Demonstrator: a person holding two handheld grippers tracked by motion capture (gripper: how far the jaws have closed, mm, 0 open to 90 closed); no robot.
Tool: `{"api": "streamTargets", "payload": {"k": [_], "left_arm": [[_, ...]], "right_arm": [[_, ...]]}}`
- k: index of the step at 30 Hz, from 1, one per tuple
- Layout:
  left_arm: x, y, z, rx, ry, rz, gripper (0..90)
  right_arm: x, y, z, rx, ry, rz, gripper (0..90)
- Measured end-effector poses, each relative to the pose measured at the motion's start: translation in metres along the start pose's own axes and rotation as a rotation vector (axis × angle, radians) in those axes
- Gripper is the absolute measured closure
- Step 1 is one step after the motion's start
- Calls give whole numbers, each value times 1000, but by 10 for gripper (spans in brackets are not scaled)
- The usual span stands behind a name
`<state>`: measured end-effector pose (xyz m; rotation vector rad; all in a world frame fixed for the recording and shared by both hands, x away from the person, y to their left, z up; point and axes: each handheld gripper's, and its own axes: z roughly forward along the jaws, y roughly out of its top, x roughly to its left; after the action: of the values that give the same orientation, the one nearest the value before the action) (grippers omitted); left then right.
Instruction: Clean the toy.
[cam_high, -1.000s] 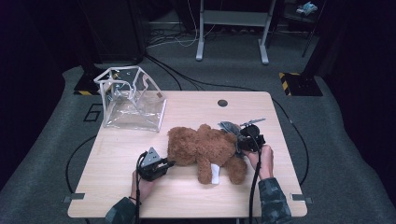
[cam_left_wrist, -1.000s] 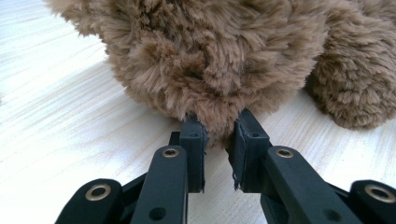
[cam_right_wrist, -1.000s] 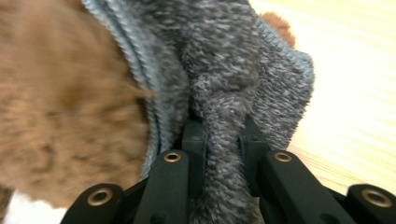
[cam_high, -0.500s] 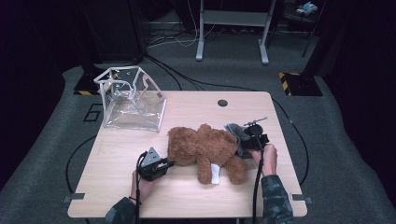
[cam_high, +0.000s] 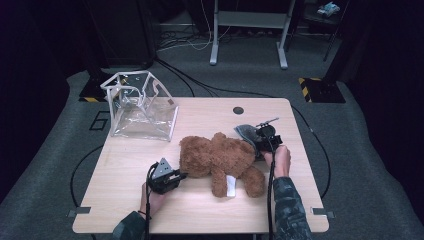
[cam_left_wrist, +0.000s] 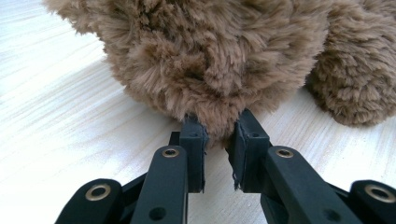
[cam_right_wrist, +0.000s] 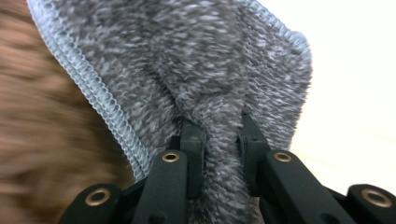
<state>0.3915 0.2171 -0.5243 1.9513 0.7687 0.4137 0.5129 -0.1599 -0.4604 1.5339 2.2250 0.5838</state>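
Left gripper (cam_left_wrist: 215, 140) pinches the shaggy brown teddy (cam_left_wrist: 210, 60); right gripper (cam_right_wrist: 219, 135) clamps grey knitted cloth (cam_right_wrist: 187, 60).

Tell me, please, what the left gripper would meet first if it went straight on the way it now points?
The brown teddy bear. The left gripper is already shut on a tuft of its fur, so going straight on would most likely press into the bear's body right ahead of the jaws.

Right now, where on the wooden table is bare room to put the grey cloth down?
Bare wood lies along the light wooden table front left edge, below the clear plastic bag, and on the far right beyond the small black grommet. The middle is crowded: the brown plush teddy bear lies between both grippers.
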Motion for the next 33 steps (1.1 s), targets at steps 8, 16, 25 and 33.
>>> {"api": "streamTargets", "payload": {"k": [8, 16, 25, 33], "left_arm": [[0, 0, 1, -5, 6, -4, 764], [1, 0, 0, -2, 9, 1, 764], [1, 0, 0, 4, -1, 2, 764], [1, 0, 0, 5, 1, 4, 764]], "right_arm": [[-6, -15, -53, -124, 146, 40, 769], [16, -17, -31, -61, 170, -19, 770], [1, -15, -7, -36, 78, 13, 765], [-2, -16, 4, -46, 95, 43, 765]]}}
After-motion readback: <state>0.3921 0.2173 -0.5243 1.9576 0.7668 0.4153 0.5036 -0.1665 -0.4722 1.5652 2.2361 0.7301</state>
